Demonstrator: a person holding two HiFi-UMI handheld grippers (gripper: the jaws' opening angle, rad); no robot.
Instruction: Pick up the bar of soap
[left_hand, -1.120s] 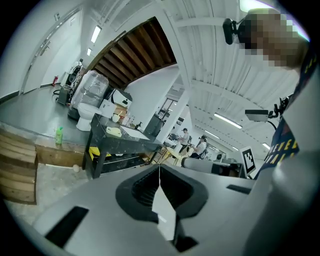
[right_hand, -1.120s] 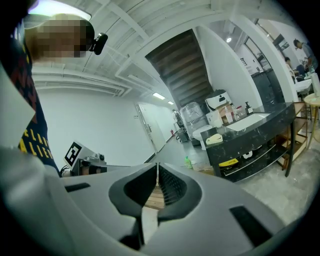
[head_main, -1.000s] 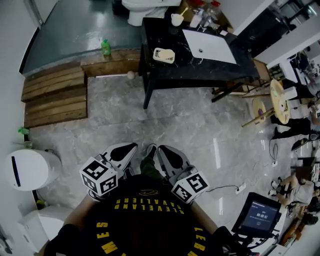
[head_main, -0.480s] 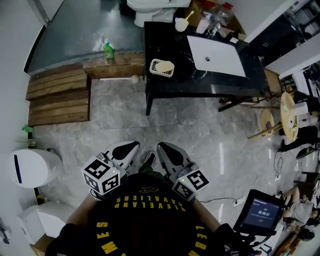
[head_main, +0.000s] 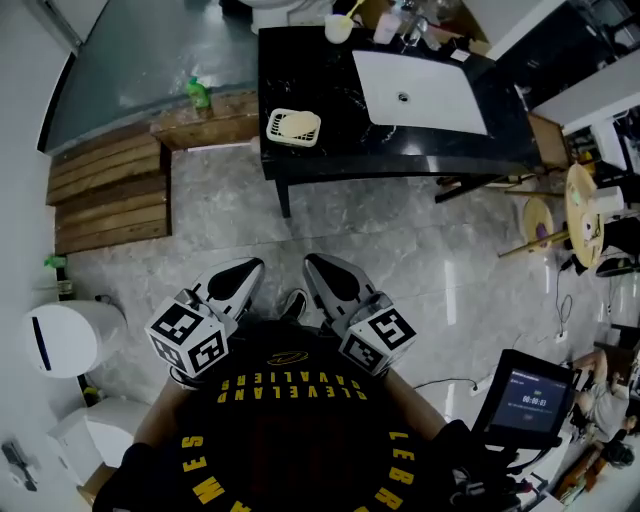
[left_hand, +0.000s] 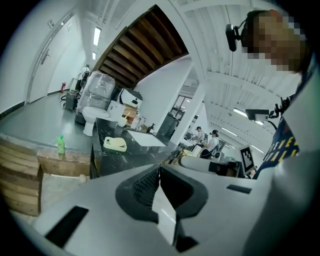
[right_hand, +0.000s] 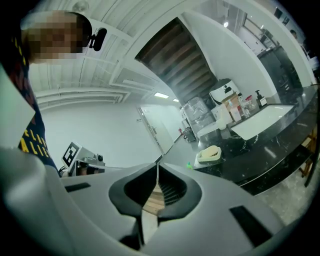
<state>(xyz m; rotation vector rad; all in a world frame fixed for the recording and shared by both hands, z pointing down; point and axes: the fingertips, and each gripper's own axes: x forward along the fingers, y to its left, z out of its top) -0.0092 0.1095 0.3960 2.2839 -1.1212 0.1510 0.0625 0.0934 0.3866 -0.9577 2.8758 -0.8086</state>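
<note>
Soap (head_main: 297, 123), a pale yellow bar in a cream slotted dish (head_main: 274, 131), sits at the near left corner of the black marble counter (head_main: 330, 105), well apart from the left gripper (head_main: 248, 270) and right gripper (head_main: 316, 266), both closed on nothing; the approach seems in hand, and next comes reaching over and opening.

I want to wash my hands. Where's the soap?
In the head view, the soap sits in its pale dish on the black counter's left end, left of the white sink.

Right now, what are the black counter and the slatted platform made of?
The black counter looks like polished stone, maybe marble, because it is glossy with white veins. The slatted platform looks like bare wood, with brown planks and gaps between them.
</note>
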